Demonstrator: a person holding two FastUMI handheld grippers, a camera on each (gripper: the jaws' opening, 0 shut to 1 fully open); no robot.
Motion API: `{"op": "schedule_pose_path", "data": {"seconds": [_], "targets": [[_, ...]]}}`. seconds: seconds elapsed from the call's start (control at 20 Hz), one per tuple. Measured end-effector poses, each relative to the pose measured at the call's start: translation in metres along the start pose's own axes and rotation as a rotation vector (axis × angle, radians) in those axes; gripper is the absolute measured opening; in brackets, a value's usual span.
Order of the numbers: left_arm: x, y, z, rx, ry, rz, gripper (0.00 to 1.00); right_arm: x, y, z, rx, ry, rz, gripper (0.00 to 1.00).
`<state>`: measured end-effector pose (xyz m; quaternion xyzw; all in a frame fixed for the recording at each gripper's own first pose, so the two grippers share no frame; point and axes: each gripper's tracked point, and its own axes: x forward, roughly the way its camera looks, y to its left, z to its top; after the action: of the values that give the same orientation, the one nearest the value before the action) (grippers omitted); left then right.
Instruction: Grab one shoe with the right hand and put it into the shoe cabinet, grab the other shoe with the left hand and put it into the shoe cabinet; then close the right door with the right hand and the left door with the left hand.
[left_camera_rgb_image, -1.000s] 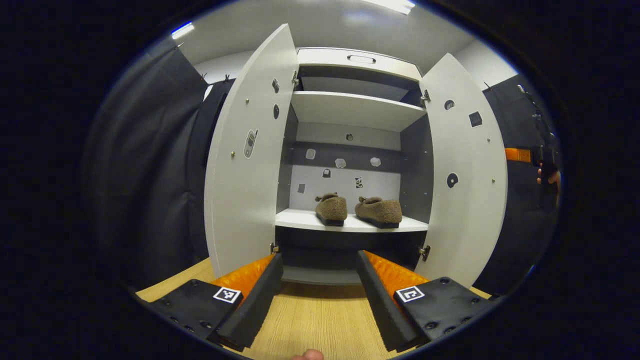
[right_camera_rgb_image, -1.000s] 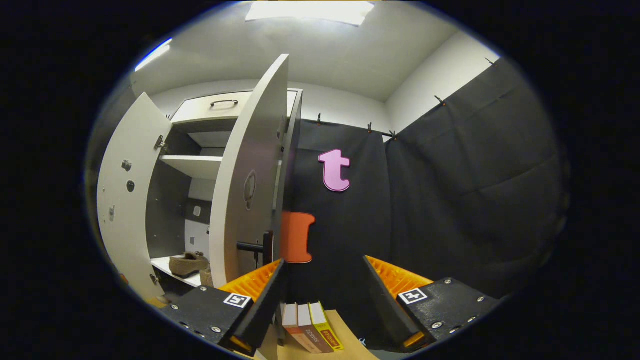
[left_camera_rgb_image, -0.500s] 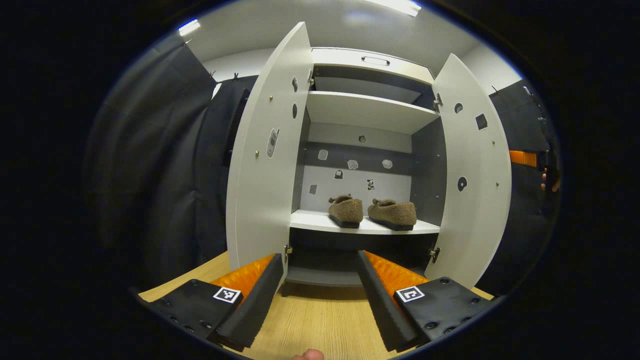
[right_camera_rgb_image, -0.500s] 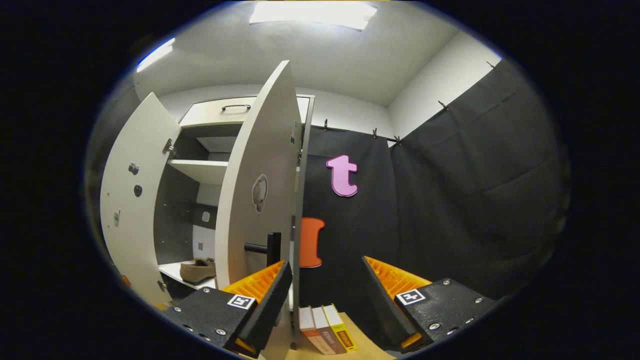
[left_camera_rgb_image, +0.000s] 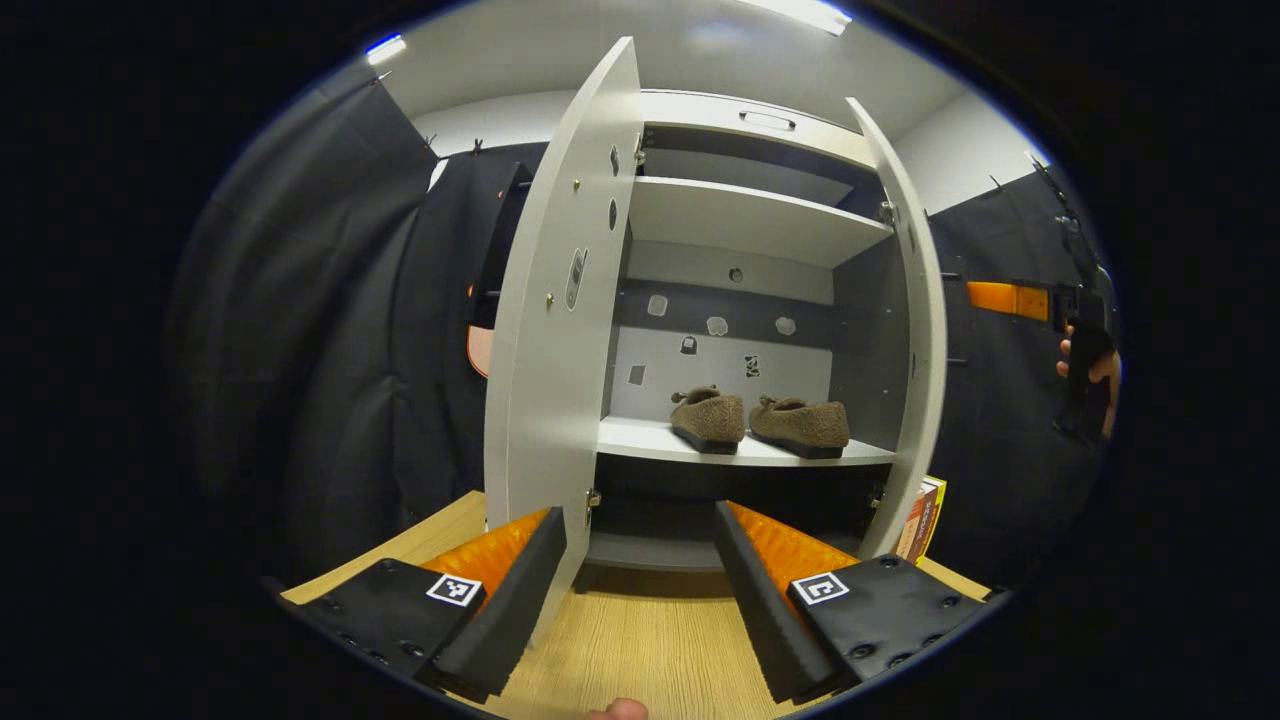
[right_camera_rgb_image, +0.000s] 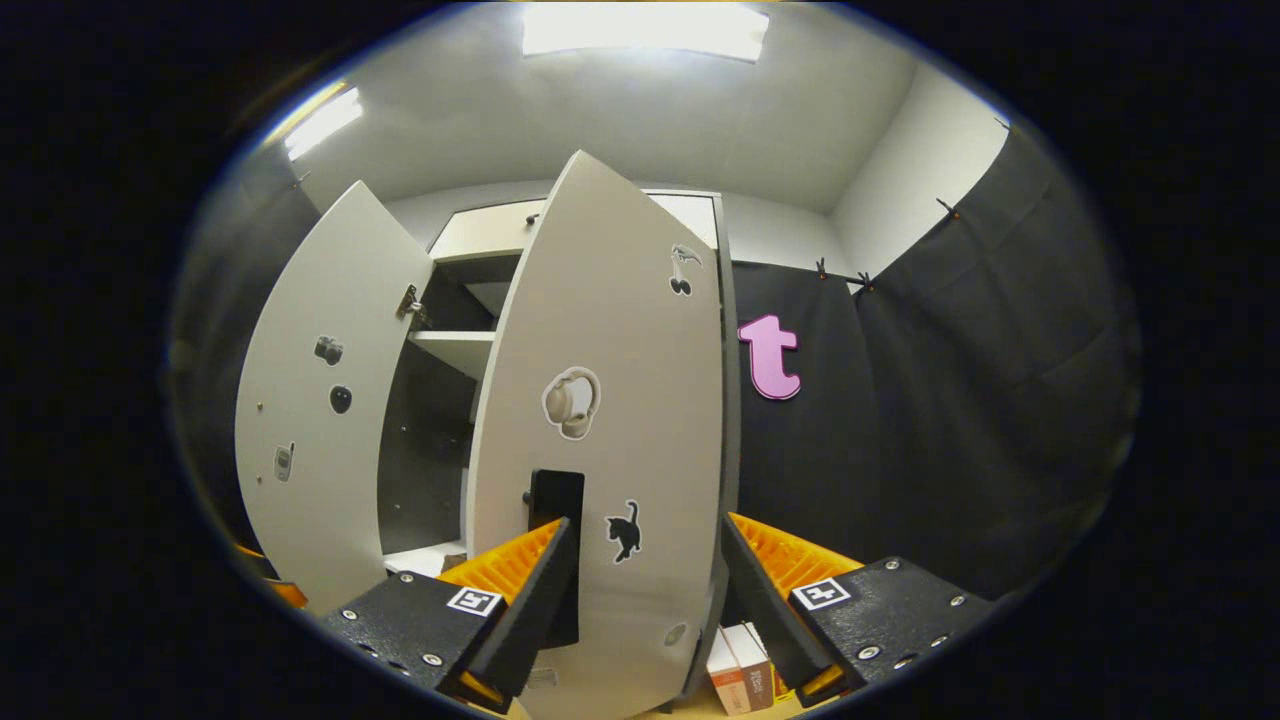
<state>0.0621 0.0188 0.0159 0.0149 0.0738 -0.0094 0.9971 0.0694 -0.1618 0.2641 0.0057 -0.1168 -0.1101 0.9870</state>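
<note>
I run two identical handheld units. On the left gripper (left_camera_rgb_image: 640, 590), each finger mounts to a flat matte carrier plate with rounded corners, fastened by recessed round-head screws along the edges. Each plate carries one small square fiducial marker, a blocky pattern on a pale ground. Ribbed panels line the fingers' inner faces, which taper forward as long wedges. The right gripper (right_camera_rgb_image: 645, 600) repeats this layout; its plate surface looks finely textured, with bright screw heads.

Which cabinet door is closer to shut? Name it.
The right door, with the headphone and cat stickers on its outer face. In the left gripper view it stands edge-on, while the left door stands swung wide.
</note>
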Motion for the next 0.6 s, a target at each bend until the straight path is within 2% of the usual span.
{"op": "schedule_pose_path", "data": {"seconds": [0.05, 0.1, 0.25, 0.3, 0.45, 0.5, 0.55, 0.6], "targets": [[0.001, 0.003, 0.000, 0.003, 0.000, 0.003, 0.97, 0.005, 0.005, -0.004, -0.005, 0.009, 0.004, 0.95], [0.002, 0.004, 0.000, 0.005, 0.000, 0.003, 0.97, 0.008, 0.011, -0.009, -0.009, 0.021, 0.010, 0.91], [0.000, 0.007, 0.002, 0.007, 0.000, -0.004, 0.97, 0.022, 0.030, -0.020, 0.005, 0.063, 0.042, 0.92], [-0.001, 0.008, 0.003, 0.009, -0.001, -0.006, 0.97, 0.026, 0.034, -0.026, 0.005, 0.080, 0.045, 0.95], [-0.001, 0.009, 0.005, 0.010, -0.006, -0.009, 0.99, 0.035, 0.043, -0.040, 0.011, 0.123, 0.058, 0.93], [-0.002, 0.009, 0.005, 0.010, -0.007, -0.008, 0.97, 0.040, 0.045, -0.042, 0.016, 0.136, 0.056, 0.93], [-0.004, 0.010, 0.006, 0.011, -0.007, -0.005, 0.97, 0.044, 0.048, -0.044, 0.024, 0.137, 0.058, 0.86], [-0.003, 0.012, 0.005, 0.010, -0.005, -0.003, 0.97, 0.049, 0.051, -0.046, 0.031, 0.141, 0.060, 0.91]]}}
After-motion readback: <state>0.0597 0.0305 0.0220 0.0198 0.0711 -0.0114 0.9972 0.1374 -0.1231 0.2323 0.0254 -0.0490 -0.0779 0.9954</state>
